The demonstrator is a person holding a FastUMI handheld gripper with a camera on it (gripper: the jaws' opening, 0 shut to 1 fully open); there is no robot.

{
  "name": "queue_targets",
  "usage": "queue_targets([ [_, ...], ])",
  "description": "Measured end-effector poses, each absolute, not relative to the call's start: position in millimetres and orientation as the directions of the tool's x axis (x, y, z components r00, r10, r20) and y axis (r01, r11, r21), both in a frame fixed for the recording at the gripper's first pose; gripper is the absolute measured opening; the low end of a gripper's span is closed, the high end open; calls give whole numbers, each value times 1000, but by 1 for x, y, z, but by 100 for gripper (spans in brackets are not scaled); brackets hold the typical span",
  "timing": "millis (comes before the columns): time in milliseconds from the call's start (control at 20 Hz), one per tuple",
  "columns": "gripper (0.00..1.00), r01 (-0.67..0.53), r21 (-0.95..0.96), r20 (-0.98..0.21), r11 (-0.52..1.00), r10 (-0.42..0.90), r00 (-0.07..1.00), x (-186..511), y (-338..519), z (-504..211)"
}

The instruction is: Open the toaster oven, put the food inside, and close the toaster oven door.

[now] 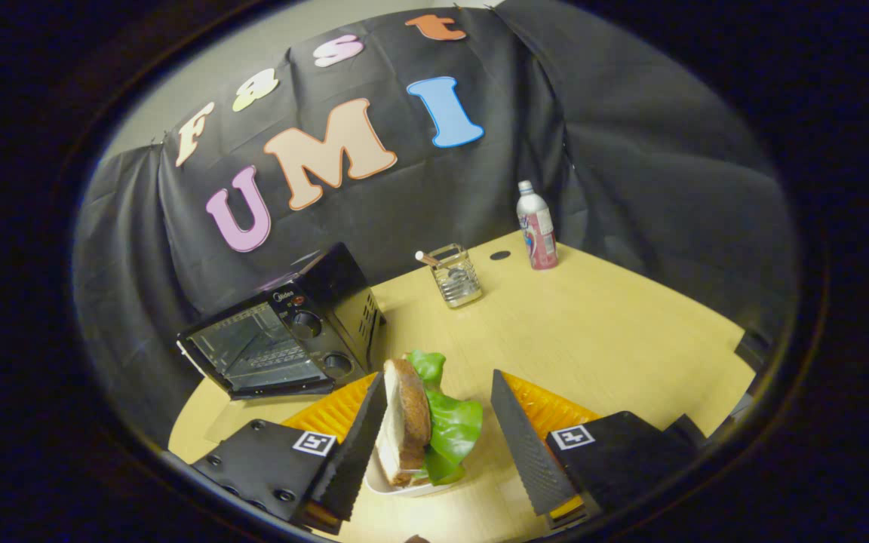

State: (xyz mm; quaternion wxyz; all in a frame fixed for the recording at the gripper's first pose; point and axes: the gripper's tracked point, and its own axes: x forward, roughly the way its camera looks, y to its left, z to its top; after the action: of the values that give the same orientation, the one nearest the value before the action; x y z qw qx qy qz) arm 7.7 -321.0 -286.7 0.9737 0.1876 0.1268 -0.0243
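So where this stands: going left to right, the toaster oven (284, 335) sits on the desk (593, 332) at about 10 o'clock from the gripper (438, 422), up against the black cloth wall. Its glass door looks dropped open toward the front, so I'd call the "open" step done, though the angle makes it a bit hard to be sure. The rack inside looks bare from here.

Next over, the food, a sandwich (416, 422) with bread and a big lettuce leaf, sits on a small white dish (404, 489) right between the gripper fingers. The left finger (355, 445) is touching or nearly touching the bread; the right one (529, 445) is well clear of the lettuce. So the gripper is spread, not pinching anything yet.

Further back at 12 o'clock there's a glass jar (455, 275) with something sticking out of it, and at 1 o'clock a bottle (538, 226), both irrelevant.

Left to do, I reckon: squeeze the sandwich, carry it to the oven, slide it in, shut the door.
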Motion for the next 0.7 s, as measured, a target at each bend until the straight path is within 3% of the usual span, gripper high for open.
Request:
queue_targets([
  [150,86,79,375,-272,924,28,962,10,-315,-298],
  [500,64,49,455,-260,889,80,962,14,-299,-302],
  [700,52,65,432,-244,899,47,969,11,-295,-300],
])
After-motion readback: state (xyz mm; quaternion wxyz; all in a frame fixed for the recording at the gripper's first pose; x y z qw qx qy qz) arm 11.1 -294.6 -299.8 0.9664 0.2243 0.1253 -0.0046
